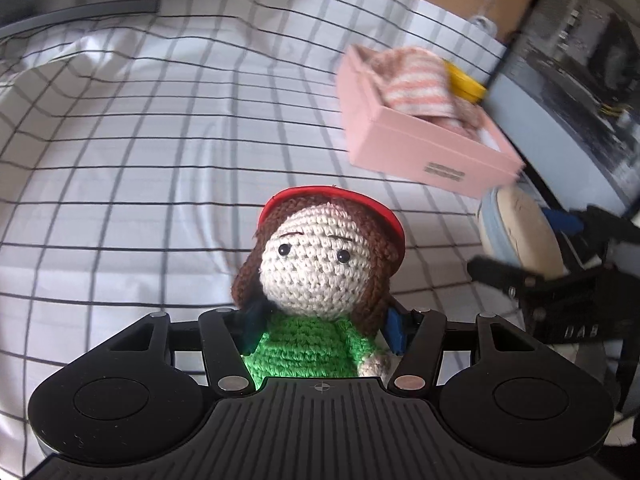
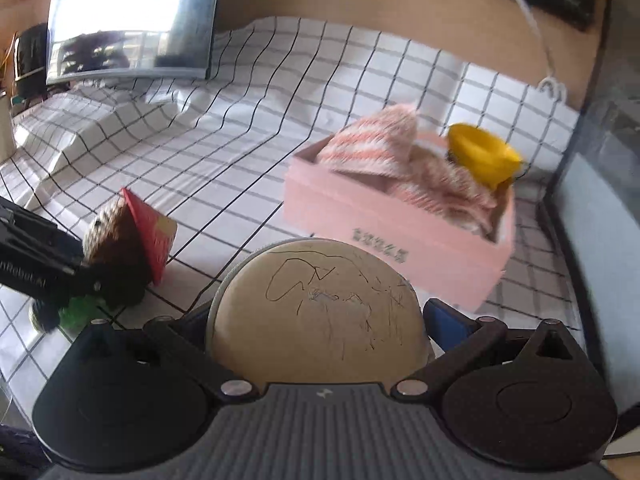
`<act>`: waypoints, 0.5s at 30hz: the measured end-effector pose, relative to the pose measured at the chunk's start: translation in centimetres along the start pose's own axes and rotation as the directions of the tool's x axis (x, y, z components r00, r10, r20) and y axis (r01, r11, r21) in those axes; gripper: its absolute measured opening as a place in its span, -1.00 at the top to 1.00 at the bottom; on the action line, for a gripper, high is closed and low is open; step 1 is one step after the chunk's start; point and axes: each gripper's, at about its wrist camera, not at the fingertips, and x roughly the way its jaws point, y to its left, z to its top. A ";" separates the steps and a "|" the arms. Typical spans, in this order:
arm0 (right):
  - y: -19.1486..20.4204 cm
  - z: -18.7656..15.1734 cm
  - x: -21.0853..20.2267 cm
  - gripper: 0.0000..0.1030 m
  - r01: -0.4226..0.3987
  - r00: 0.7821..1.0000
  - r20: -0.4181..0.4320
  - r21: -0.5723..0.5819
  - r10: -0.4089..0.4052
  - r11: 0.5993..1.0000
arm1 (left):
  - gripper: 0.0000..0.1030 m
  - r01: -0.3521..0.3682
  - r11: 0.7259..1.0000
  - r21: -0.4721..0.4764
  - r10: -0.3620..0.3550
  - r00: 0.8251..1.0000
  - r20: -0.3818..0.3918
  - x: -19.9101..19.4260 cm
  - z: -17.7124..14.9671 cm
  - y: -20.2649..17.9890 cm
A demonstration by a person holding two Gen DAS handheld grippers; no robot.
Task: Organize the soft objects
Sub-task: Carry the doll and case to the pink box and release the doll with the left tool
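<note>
1. The left wrist view is showing the face of the crochet doll (image 1: 320, 264): cream head, brown hair, red cap, green body. The right wrist view is showing only its back and cap (image 2: 132, 240).
2. The right wrist view is showing the scribbled beige face of the round cushion (image 2: 316, 312); the left wrist view is showing it edge-on (image 1: 520, 232), with a light blue rim.
3. The pink box (image 1: 420, 136) is sitting on the checked cloth (image 1: 140, 160), beyond both grippers. The striped knit fabric (image 2: 376, 148) and a yellow object (image 2: 480, 152) are lying inside the pink box.
4. Only the right wrist view is showing the monitor (image 2: 132, 20), far left of the pink box.
5. The left gripper (image 1: 320, 328) is clamping the crochet doll at the body, with blue pads pressing both sides, near-left of the pink box.
6. The right gripper (image 2: 316, 320) is gripping the round cushion between its fingers, directly in front of the pink box.
</note>
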 end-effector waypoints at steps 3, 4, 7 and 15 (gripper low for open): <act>-1.0 -0.4 -1.8 -1.00 0.031 0.999 0.024 0.007 -0.031 1.000 | -0.18 0.041 0.998 0.038 -0.041 0.999 -0.006 -0.5 -0.1 -1.1; -1.4 -0.5 -2.2 -1.00 0.043 0.999 0.029 0.012 -0.044 0.999 | -0.18 0.051 0.997 0.055 -0.051 0.999 -0.003 -0.8 0.1 -1.5; -2.3 -1.1 -3.7 -1.00 0.087 0.995 0.044 0.034 -0.088 0.996 | -0.18 0.081 0.991 0.104 -0.083 0.997 0.008 -1.5 1.7 -3.0; -4.6 -1.9 -5.2 -1.00 0.154 0.984 0.078 0.088 -0.161 0.984 | -0.21 0.099 0.959 0.264 -0.154 0.968 0.196 -2.3 14.4 -9.5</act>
